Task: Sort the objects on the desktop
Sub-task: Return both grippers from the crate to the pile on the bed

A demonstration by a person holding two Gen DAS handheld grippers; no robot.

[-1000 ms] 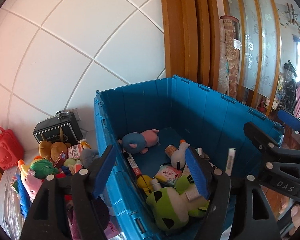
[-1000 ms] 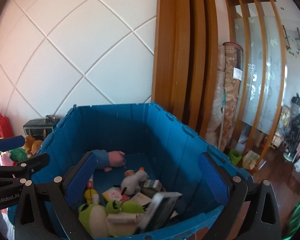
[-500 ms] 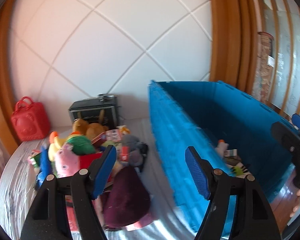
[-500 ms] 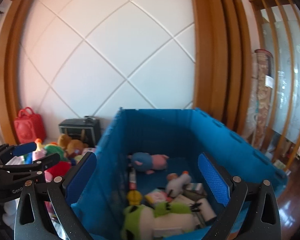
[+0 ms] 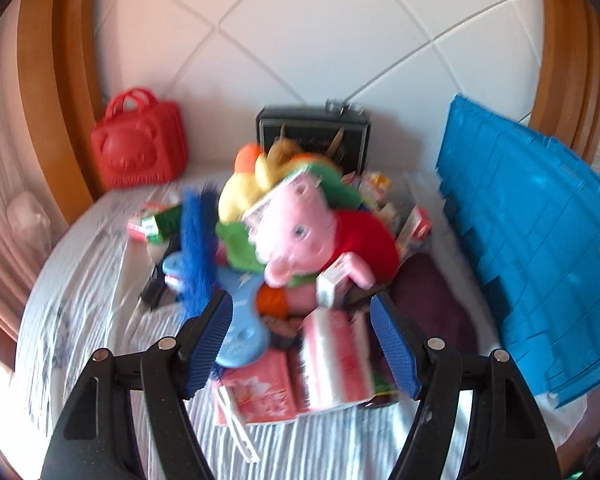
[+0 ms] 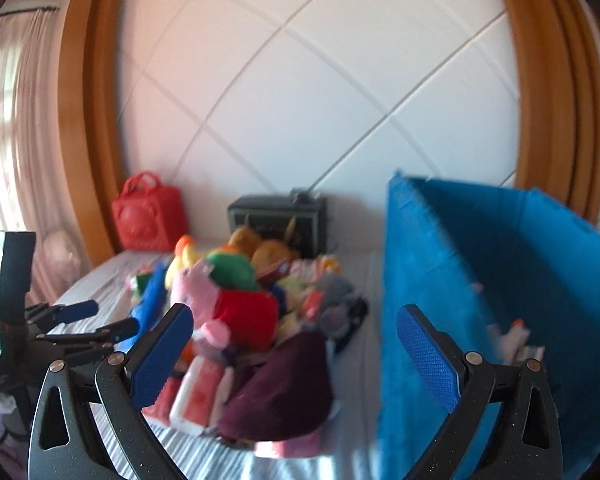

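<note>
Pink pig plush (image 5: 296, 232), red-shirted, atop blurred toy pile (image 5: 300, 264)

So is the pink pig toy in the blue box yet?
Out. The pink pig toy lies on the toy pile, beside the blue box.

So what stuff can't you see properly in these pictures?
- Small boxes at the front of the toy pile: left wrist view, motion blur smears the print.
- Inside of the blue crate: right wrist view, its near wall hides most of what lies in it.
- Black box at the wall: both views, plush toys cover its lower front.
- Right gripper: open, nothing between the fingers.
</note>
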